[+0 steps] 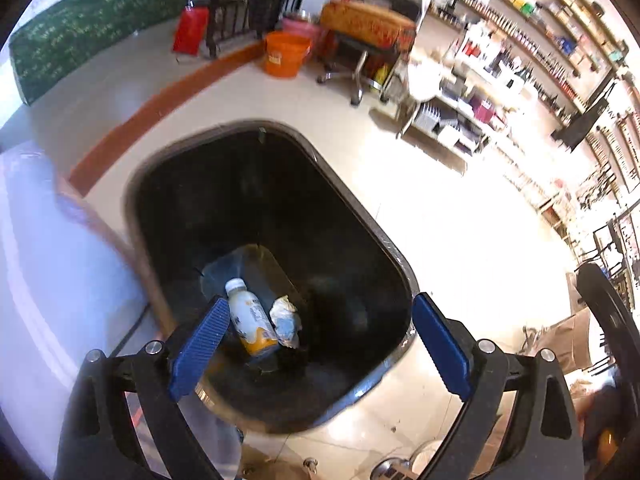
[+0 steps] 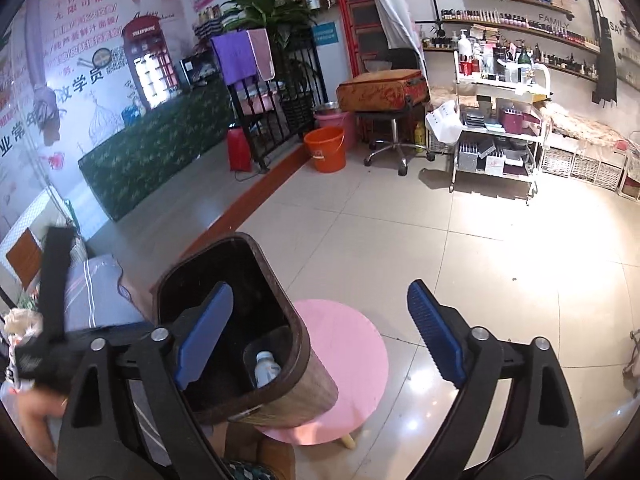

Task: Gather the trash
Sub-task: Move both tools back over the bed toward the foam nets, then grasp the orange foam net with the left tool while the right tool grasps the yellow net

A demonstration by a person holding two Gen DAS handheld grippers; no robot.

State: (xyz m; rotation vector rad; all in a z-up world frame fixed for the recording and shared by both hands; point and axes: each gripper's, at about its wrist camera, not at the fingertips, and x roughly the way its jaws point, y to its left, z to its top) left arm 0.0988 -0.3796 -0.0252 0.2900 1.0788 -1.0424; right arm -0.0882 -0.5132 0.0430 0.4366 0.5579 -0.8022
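Trash lies below both grippers: left gripper (image 1: 316, 344) spread wide and empty above the bin (image 1: 352, 208), bottle (image 1: 250, 318) and wrapper (image 1: 285, 320) low centre; right gripper (image 2: 320, 334) likewise gaping, empty, bin (image 2: 296, 344) lower left.

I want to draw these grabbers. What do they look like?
Both match: the left gripper and right gripper each have two black angular arms with round silver bolts, ending in flat blue ribbed fingers.
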